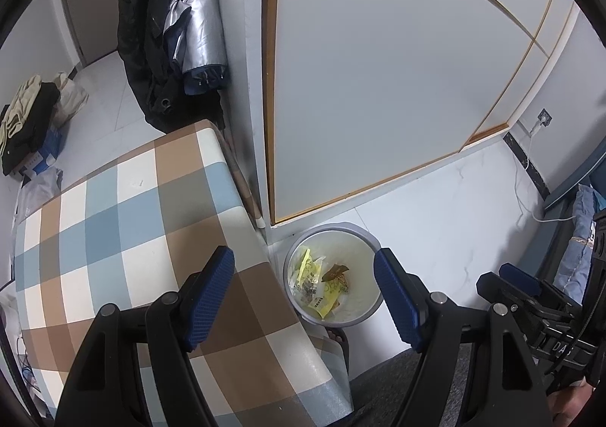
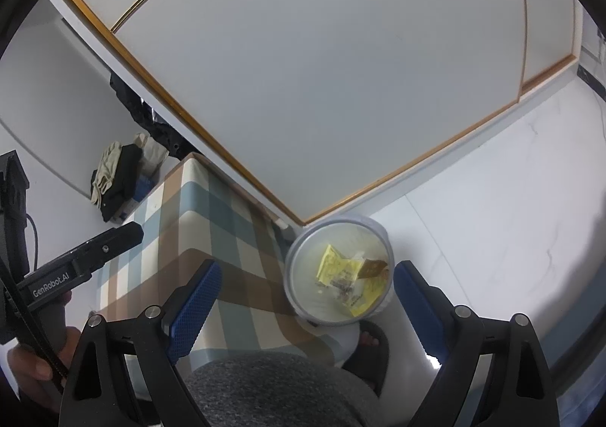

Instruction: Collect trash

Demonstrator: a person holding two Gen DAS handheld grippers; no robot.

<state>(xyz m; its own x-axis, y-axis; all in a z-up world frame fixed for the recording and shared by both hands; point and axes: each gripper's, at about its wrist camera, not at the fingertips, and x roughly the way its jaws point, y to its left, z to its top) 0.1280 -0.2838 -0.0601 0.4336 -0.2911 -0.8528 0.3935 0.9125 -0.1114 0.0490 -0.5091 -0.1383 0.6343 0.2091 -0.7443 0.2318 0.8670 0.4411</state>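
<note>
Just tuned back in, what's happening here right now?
A person holds both grippers over the corner of a checked table, pointing down toward a grey trash bin on the floor beside it. The left gripper and right gripper are both open and empty. The bin already holds yellow wrappers and a brown scrap. No loose trash shows on the table.

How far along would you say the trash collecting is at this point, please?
Done: yellow wrappers and a brown scrap already lie in the bin. In hand: nothing; left gripper and right gripper, jaws open, are empty. Left: no loose trash shows on the checked table.
</note>
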